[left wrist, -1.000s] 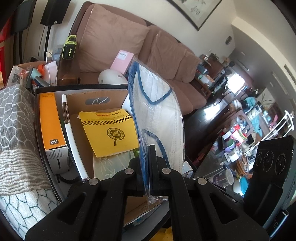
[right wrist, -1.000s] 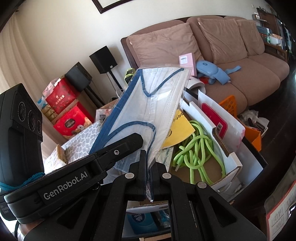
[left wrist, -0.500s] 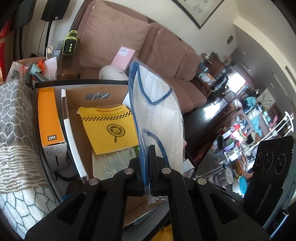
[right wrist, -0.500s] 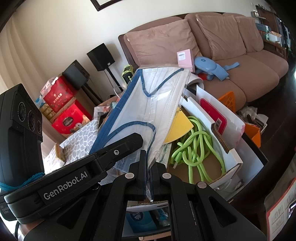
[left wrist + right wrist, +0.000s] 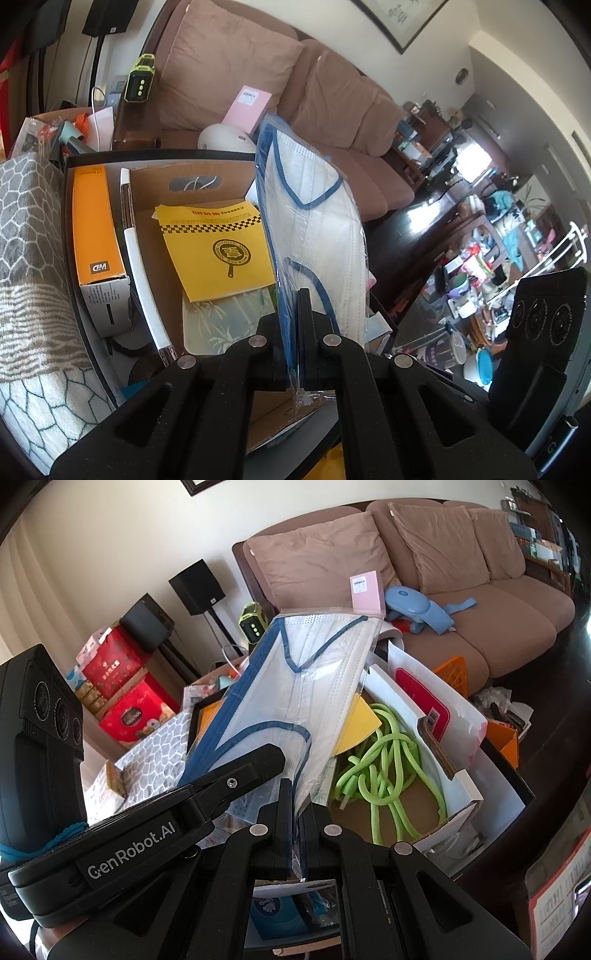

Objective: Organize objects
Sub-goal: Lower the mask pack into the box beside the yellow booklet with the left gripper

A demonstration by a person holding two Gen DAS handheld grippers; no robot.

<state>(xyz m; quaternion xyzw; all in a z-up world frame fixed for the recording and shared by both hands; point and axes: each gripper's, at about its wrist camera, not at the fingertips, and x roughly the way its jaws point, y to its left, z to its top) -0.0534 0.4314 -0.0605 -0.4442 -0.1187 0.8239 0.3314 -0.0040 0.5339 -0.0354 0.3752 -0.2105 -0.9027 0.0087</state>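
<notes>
Both-handed, the clear crinkly plastic packet of face masks (image 5: 314,236) stands upright on edge, a flat rectangle of pleated white fabric with blue edging and blue ear loops showing through the film. The left gripper (image 5: 294,332) is clenched on its lower edge, matte black fingers pressed flat against the film, and the right gripper (image 5: 297,812) pinches the same lower edge just beside it, so the packet is held above the near edge of the cardboard box (image 5: 192,177).

Inside that box, along its left wall, lies a long orange carton (image 5: 92,225) with a grey end, and next to it a slim white stick (image 5: 138,266) with a dark patterned section. A yellow paper envelope (image 5: 218,247) with a black chequered band and a round pan emblem rests flat near the box's middle, overlapping a pale sheet printed with bamboo leaves (image 5: 221,321). In the right wrist view a tangled lime-green braided cord (image 5: 384,764) fills the box's right side.

A grey-and-white patterned towel (image 5: 26,258) drapes just outside the left wall. Behind the far edge sits a brown fabric sofa (image 5: 332,110) with soft square cushions.

Both grippers slant downward, their bodies side by side.
</notes>
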